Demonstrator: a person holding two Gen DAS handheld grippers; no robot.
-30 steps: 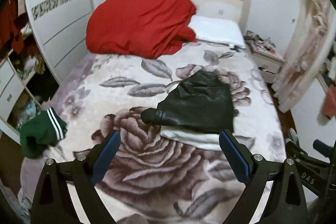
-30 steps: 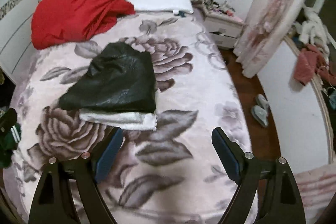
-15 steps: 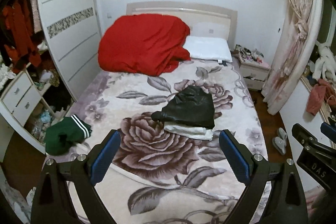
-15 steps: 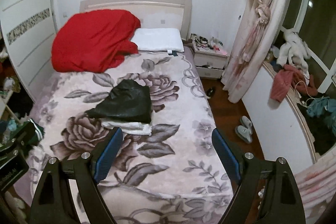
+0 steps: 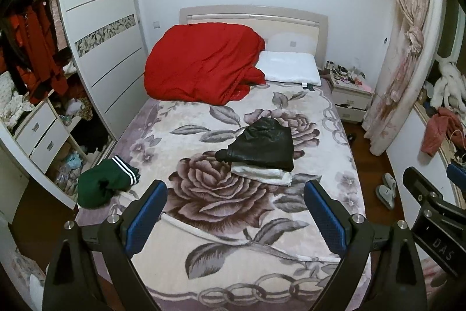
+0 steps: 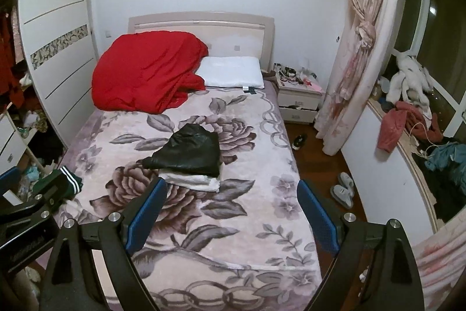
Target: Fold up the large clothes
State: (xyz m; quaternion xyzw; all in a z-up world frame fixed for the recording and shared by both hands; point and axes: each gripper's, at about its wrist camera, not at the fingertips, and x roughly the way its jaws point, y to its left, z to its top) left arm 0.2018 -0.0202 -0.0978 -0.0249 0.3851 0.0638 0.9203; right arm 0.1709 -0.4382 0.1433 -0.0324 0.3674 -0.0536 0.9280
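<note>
A folded black garment [image 5: 262, 146] lies on a folded white garment [image 5: 262, 174] in the middle of the flower-patterned bed [image 5: 233, 247]; the stack also shows in the right wrist view [image 6: 188, 152]. A green garment with white stripes [image 5: 104, 184] is bunched at the bed's left edge, also seen in the right wrist view [image 6: 68, 178]. My left gripper [image 5: 236, 213] is open and empty, well back from the stack above the foot of the bed. My right gripper [image 6: 231, 210] is open and empty, likewise far from the stack.
A red duvet [image 5: 201, 66] and a white pillow [image 5: 288, 70] lie at the head of the bed. A wardrobe [image 5: 99, 48] stands at the left, a nightstand [image 5: 351, 99] and curtain [image 5: 404, 48] at the right. Slippers [image 6: 343, 188] are on the wood floor.
Both grippers have pulled back and up from the stack, so the whole bed and room now show. The folded stack has not moved. Both stay open.
</note>
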